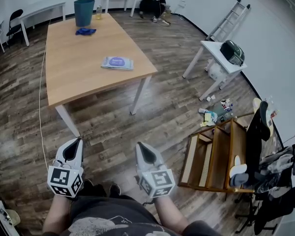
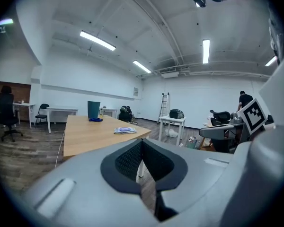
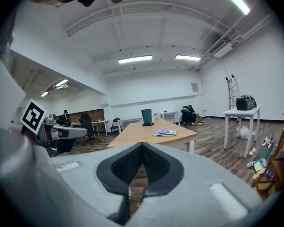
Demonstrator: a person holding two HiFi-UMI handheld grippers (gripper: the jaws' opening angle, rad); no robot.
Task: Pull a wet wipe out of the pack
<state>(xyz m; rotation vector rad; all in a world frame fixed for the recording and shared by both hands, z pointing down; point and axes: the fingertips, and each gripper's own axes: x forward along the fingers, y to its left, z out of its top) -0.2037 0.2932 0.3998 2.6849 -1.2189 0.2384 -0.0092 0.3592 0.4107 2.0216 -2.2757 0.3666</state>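
Note:
The wet wipe pack (image 1: 117, 63), flat and white with a purple lid label, lies near the right front edge of the wooden table (image 1: 73, 68). It also shows as a small flat pack (image 2: 125, 130) in the left gripper view and as the same pack (image 3: 164, 133) in the right gripper view. My left gripper (image 1: 78, 140) and right gripper (image 1: 138, 145) are held low over the floor, well short of the table. Both are shut with nothing between the jaws. The left gripper's jaws (image 2: 142, 142) meet at the tip, as do the right gripper's (image 3: 142, 145).
A teal bin (image 1: 84, 12) and a blue cloth (image 1: 85, 31) sit at the table's far end. A small white table (image 1: 221, 58) with a black bag stands to the right, a ladder (image 1: 229, 18) behind it. A wooden rack (image 1: 216, 156) and clutter lie on the floor at right.

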